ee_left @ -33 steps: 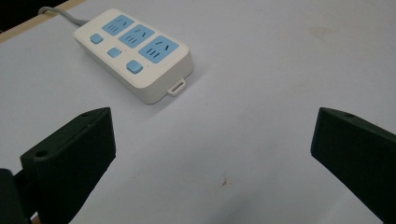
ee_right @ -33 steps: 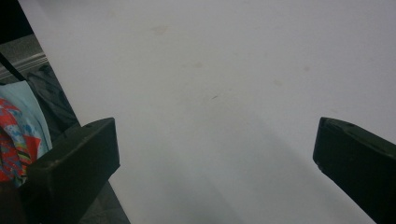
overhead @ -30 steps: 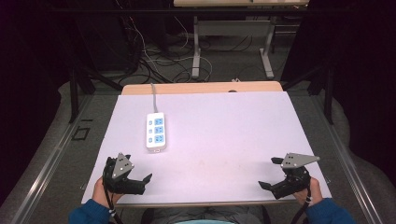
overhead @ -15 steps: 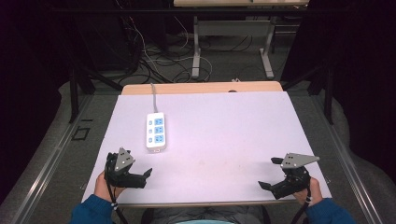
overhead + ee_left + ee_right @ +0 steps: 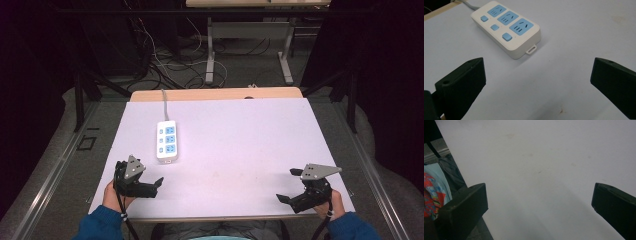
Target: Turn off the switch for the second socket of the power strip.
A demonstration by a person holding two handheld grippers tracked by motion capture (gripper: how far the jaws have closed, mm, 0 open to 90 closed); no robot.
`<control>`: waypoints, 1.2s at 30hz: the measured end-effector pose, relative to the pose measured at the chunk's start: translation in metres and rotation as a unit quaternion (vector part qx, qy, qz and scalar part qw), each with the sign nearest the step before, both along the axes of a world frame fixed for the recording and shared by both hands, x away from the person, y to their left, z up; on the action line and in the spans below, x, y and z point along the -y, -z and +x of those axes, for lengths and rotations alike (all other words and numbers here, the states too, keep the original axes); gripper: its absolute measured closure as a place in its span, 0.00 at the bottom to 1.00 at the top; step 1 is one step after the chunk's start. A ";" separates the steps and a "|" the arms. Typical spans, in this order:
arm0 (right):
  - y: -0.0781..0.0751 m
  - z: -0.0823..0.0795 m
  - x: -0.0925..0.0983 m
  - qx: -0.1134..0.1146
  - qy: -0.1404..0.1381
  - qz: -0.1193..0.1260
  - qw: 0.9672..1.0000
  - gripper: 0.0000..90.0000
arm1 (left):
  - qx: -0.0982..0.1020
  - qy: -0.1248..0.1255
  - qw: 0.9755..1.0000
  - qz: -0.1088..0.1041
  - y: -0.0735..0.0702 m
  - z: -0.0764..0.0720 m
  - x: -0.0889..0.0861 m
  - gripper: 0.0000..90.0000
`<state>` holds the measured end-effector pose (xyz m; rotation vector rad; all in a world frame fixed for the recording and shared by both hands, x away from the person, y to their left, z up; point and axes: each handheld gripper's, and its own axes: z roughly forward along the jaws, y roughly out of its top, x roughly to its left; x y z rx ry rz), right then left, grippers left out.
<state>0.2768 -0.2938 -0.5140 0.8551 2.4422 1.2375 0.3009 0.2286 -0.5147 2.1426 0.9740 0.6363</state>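
Near the front-left corner of the table (image 5: 250, 130), the left gripper (image 5: 146, 181) sits low over the white surface, held in the person's left hand (image 5: 114, 194). Its jaws stand wide apart with nothing between them; in the left gripper view they frame bare tabletop, and the power strip (image 5: 506, 27) lies just beyond their tips, apart from both.

That power strip (image 5: 167, 141) is the landmark for everything else. It is white, with three blue sockets in a row and three small blue buttons beside them, and it lies flat on the left half of the table, its long side running away from the person. A small loop tab sticks out of its near end, the end facing the left gripper. Its grey cable (image 5: 163, 102) leaves the far end and runs toward the table's far edge, where a strip of bare wood shows.

Well to the right of the power strip, near the table's front-right corner, the right gripper (image 5: 290, 186) is held in the right hand (image 5: 334, 204). Its jaws are also spread wide and empty, over plain white tabletop in the right gripper view. Blue sleeves (image 5: 100, 225) cover both forearms at the near edge.
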 end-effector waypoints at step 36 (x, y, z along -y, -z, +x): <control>0.000 0.000 0.000 -0.002 -0.003 0.002 1.000 0.00 | 0.002 -0.023 1.000 0.005 -0.002 0.047 -0.003 0.00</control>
